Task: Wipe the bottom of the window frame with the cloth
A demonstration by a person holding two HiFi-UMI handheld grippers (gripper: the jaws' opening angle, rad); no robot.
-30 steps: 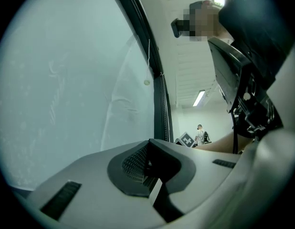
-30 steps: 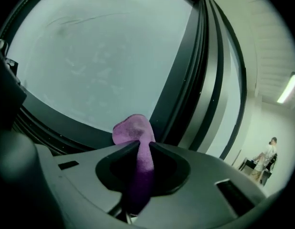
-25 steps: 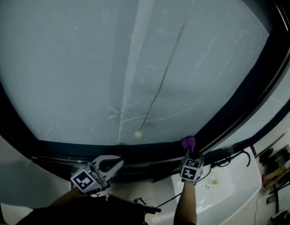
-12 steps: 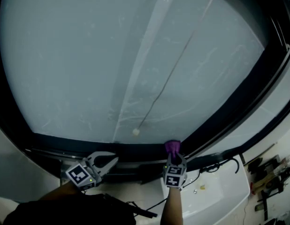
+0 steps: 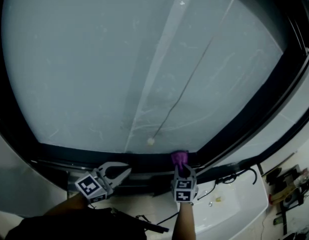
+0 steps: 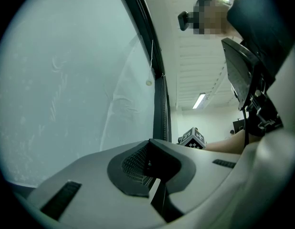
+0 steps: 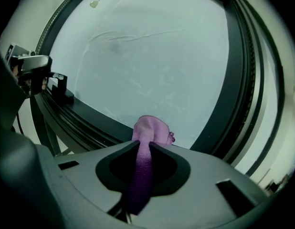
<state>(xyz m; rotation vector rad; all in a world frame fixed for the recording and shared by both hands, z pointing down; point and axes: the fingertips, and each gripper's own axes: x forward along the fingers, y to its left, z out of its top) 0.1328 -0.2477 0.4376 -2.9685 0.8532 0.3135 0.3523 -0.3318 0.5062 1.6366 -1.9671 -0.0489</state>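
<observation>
Right gripper view, right tongs (image 7: 143, 146) pinching fuzzy purple cloth (image 7: 151, 129) at frame (image 7: 88, 112); left tongs (image 6: 148, 144) closed

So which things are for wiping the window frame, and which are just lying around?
For the job:
purple cloth
right gripper, pinching the cloth
bottom of the window frame

Just lying about:
pull cord with its bead
tools at the far right
left gripper, shut and empty

Two claws (image 5: 125, 170) (image 5: 182, 166), one cloth (image 5: 178, 157), one window frame (image 5: 254, 109)
</observation>
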